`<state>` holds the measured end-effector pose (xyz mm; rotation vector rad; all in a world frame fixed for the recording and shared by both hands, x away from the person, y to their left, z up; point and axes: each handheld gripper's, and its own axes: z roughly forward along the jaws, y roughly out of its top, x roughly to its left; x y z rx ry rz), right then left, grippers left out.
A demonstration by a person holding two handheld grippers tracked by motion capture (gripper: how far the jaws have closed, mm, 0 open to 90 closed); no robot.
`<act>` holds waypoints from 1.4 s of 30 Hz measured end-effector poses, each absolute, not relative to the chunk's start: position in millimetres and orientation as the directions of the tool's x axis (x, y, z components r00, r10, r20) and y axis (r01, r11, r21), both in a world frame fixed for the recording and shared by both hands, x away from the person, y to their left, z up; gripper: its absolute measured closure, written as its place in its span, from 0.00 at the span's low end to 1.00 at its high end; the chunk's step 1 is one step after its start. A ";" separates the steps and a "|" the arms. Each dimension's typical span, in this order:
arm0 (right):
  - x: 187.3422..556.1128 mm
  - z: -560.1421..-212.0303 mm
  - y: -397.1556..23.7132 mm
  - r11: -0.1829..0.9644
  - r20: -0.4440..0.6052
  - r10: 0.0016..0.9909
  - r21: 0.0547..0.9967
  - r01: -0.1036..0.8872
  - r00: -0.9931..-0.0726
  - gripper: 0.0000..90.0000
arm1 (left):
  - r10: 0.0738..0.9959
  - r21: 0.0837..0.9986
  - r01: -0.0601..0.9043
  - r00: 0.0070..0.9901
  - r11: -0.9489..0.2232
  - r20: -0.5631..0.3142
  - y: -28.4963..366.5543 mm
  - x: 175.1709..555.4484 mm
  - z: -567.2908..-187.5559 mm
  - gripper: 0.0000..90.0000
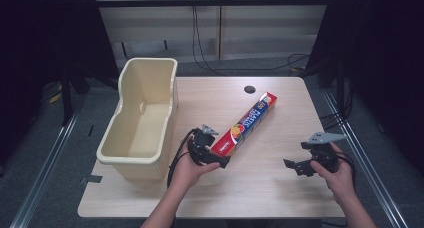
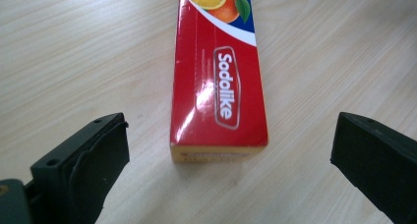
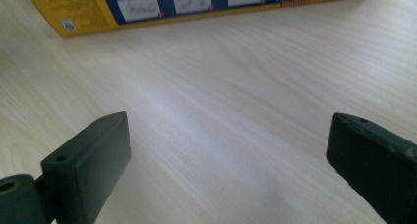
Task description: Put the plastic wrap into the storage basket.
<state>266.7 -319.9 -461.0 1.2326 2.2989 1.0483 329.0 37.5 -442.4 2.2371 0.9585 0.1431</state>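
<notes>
On the light wood table (image 1: pixel 260 178), a long red box of plastic wrap (image 1: pixel 246 122) lies flat and diagonal, near end toward the person, far end pointing at a small dark hole (image 1: pixel 249 89) in the tabletop. Left gripper (image 1: pixel 214 158) sits at the box's near end, just beside it. From the left gripper view the jaws are spread wide, one on each side of the box (image 2: pixel 219 81); the box end lies ahead of them and centred in the gap, its yellow end face toward the camera, "Sodolike" label on the red top. No contact between jaws and box visible. Right gripper (image 1: pixel 300 166) hovers low over bare table, well apart from the box, to its right. Right gripper view: jaws also spread wide, nothing between them but wood grain; the box's yellow and blue side panel (image 3: pixel 196 3) runs across the top edge. Cream plastic bin (image 1: pixel 142 120) stands upright at the table's left edge, interior bare.
</notes>
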 end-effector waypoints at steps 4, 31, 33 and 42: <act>263.3 -459.5 -323.2 0.340 0.055 0.827 0.743 0.577 -0.559 0.03 | 0.668 0.630 0.610 0.720 -0.480 -0.188 31.4 341.0 -439.0 0.00; 257.4 -464.6 -337.2 0.282 0.088 0.860 0.739 0.612 -0.502 0.03 | 0.653 0.571 0.627 0.731 -0.530 -0.196 -29.0 402.6 -426.2 0.03; 257.6 -464.4 -337.3 0.280 0.093 0.858 0.739 0.612 -0.505 0.03 | 0.655 0.565 0.631 0.729 -0.532 -0.197 -31.2 405.8 -425.8 0.03; 258.4 -464.9 -335.0 0.283 0.091 0.858 0.738 0.613 -0.506 0.03 | 0.670 0.550 0.640 0.719 -0.536 -0.184 -40.9 417.9 -426.8 0.04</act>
